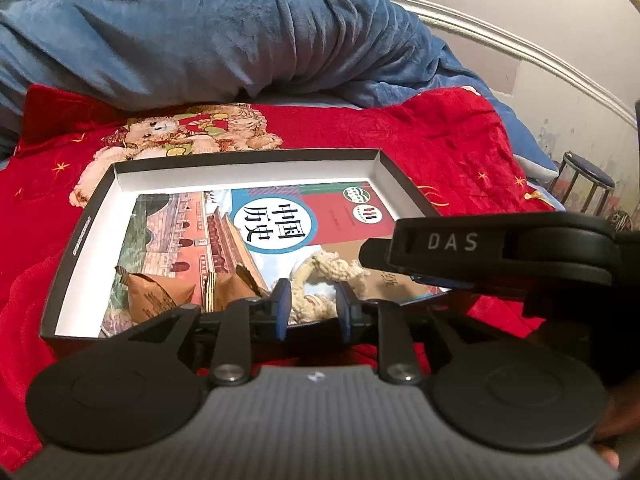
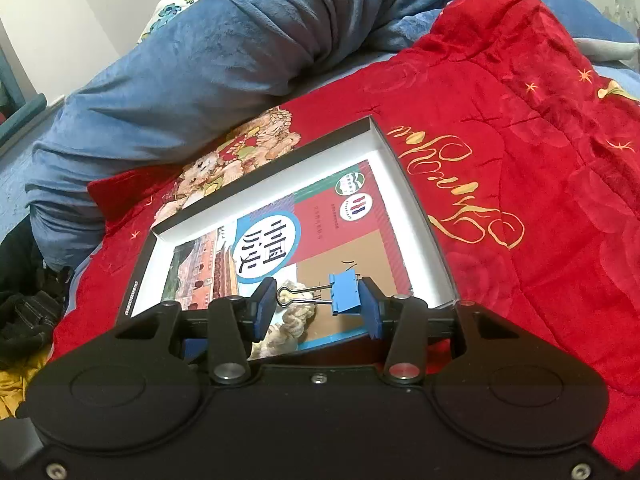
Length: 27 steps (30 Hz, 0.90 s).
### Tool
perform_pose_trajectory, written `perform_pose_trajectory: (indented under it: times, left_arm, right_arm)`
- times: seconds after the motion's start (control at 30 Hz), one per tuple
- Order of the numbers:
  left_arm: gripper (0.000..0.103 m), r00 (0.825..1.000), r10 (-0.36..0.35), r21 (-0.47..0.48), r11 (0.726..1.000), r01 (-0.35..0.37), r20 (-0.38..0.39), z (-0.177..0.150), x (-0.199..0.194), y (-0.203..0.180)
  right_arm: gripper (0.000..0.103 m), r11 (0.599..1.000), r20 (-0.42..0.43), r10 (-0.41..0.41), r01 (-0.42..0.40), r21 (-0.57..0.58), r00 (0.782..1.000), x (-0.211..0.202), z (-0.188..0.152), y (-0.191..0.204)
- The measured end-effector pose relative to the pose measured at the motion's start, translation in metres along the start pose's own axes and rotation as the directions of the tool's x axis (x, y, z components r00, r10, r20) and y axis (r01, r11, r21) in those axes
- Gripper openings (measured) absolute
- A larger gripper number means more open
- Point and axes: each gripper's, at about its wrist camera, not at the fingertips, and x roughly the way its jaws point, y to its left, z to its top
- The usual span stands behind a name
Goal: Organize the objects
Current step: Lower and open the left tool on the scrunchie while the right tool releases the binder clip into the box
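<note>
A shallow cardboard box (image 2: 404,200) on a plush red blanket (image 2: 520,160) holds a glossy history textbook (image 2: 320,232) and knotted rope (image 1: 332,268); right claw (image 2: 316,306) grips a blue binder clip (image 2: 344,294) at 6 o'clock, left claw (image 1: 310,308) narrow, empty.

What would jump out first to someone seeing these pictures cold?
A shallow black box lies on a red blanket and holds a bright history textbook with a knotted rope toy on top. A blue binder clip sits between the right gripper's jaws, above the book.
</note>
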Motion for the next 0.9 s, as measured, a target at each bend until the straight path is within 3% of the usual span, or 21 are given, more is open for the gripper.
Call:
perform_pose_trajectory:
  times: [0.2,0.9]
  left_arm:
    - [0.052,1.000,-0.014,-0.032,0.999,0.014,-0.005,0.002,0.000,0.007]
    - [0.054,1.000,-0.011,-0.086,0.996,0.014,0.027,0.007,-0.008,0.023]
  right_arm:
    - [0.043,1.000,0.000,0.005,-0.005,0.020,1.000,0.001,0.000,-0.002]
    - [0.043,0.999,0.005,-0.031,0.030,0.011,1.000,0.000,-0.003,0.006]
